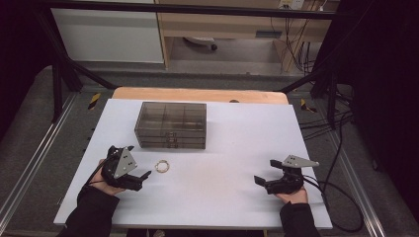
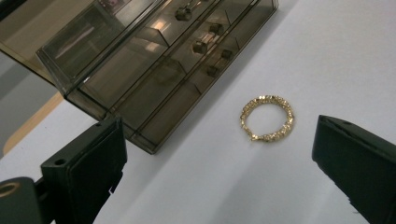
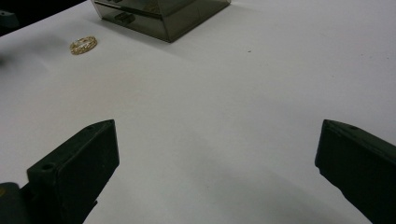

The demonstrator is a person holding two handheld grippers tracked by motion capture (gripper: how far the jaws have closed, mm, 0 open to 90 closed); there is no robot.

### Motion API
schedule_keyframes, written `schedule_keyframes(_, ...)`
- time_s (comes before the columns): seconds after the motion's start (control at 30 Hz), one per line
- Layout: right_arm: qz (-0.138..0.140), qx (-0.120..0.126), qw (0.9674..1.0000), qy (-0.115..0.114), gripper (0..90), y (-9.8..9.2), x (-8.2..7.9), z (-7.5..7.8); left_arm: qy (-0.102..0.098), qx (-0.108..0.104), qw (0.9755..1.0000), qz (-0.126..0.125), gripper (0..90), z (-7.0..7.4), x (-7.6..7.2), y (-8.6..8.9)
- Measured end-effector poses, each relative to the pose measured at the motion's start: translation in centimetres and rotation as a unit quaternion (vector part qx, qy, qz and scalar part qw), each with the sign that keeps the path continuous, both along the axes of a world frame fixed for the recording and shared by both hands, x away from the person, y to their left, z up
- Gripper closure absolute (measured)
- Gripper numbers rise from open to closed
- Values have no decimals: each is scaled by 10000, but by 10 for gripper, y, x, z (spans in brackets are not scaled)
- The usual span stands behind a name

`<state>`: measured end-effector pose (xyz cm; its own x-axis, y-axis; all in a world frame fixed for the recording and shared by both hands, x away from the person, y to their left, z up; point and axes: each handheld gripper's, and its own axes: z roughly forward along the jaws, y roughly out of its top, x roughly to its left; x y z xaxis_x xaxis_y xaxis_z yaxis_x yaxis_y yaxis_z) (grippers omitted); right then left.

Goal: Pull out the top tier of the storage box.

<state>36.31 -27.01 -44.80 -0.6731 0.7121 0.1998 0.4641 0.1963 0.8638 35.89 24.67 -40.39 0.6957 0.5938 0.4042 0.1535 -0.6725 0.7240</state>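
Left gripper view shows the bracelet [image 2: 266, 118] flat on the counter [image 2: 327, 56], at one o'clock from the released left tool [image 2: 219, 172]. Light, limp chain, likely slippery; pinch across one side.

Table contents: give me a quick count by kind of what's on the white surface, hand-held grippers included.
Gold bracelet: 1
Smoked clear drawer box: 1
Hand-held grippers: 2, left hand-held gripper and right hand-held gripper, both open
Total: 4
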Motion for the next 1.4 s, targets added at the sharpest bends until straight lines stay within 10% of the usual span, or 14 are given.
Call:
schedule_keyframes(0.53, -7, -19, 10000, 2, 5, 0, 0, 0, -537, 898, 9944, -173, 44, 0, 3, -27)
schedule_keyframes(1.4, -12, -46, 10000, 1, 5, 0, 0, 0, -1407, 1919, 9709, -281, 139, -8, 13, -58)
